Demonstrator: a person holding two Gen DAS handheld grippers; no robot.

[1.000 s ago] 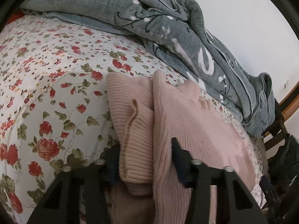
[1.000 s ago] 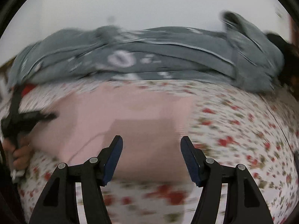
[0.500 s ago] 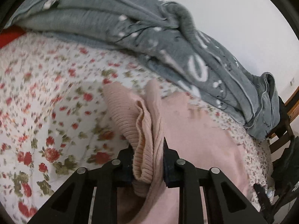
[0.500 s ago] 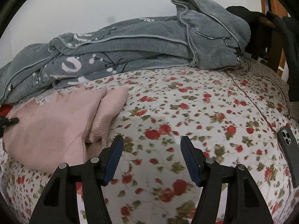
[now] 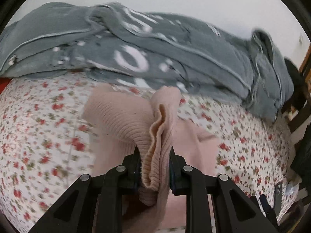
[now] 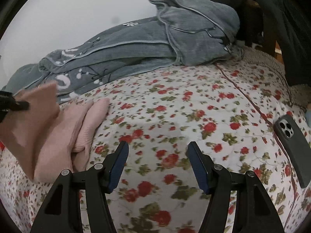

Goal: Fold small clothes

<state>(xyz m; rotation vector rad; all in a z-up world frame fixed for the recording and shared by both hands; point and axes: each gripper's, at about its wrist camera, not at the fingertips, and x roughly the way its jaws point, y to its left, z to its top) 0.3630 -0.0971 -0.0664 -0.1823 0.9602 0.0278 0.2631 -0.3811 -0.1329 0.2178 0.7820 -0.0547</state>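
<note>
A pink ribbed knit garment point(image 5: 124, 120) lies on the floral bed sheet point(image 5: 38, 128). My left gripper point(image 5: 154, 163) is shut on a bunched fold of it, and the cloth stands up between the pads, lifted off the bed. In the right wrist view the same pink garment point(image 6: 58, 132) is at the left, with one part raised by the left gripper's tip point(image 6: 19, 104). My right gripper point(image 6: 157, 155) hovers open over bare sheet, to the right of the garment, with nothing between its fingers.
A rumpled grey quilt point(image 5: 155, 44) runs along the back of the bed against a white wall. A dark phone point(image 6: 293, 151) lies face down on the sheet point(image 6: 194, 101) at the right. Dark clothes and wooden furniture point(image 6: 272, 19) stand past the bed's right end.
My left gripper closed on the fold of the pink garment and lifted it, swinging rightward. My right gripper moved right, off the garment and over bare sheet, staying open.
</note>
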